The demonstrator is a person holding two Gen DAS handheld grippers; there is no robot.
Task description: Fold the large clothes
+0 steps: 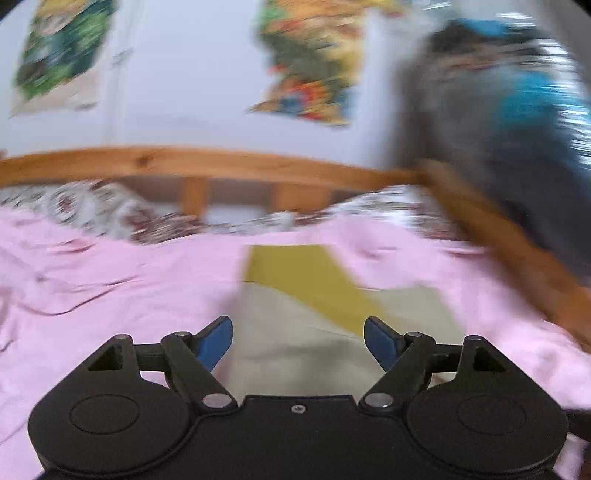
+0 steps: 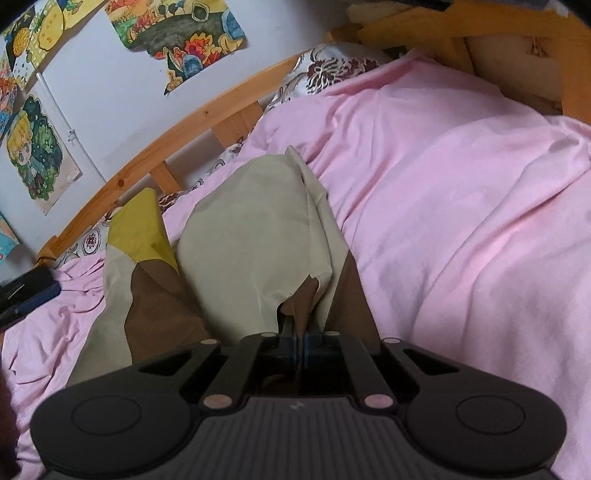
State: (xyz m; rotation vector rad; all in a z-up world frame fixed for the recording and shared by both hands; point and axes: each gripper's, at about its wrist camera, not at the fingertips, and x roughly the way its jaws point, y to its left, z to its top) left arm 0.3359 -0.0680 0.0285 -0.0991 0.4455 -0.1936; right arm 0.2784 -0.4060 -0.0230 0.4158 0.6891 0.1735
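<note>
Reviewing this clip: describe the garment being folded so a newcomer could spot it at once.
Start at the wooden bed frame, then the pink sheet. On it lies the garment: pale beige with mustard-yellow and brown panels, the only non-pink cloth there, pinched by the right gripper.

Both grippers, left gripper (image 1: 298, 338) and right gripper (image 2: 300, 341), are black with blue pads and silver pivot screws.

We find no words, numbers or brand names that can be read in either view. The posters (image 2: 177, 33) on the wall carry only cartoon drawings, and the small pale mark on the right gripper's (image 2: 300, 343) ribbed housing is too faint to make out.
</note>
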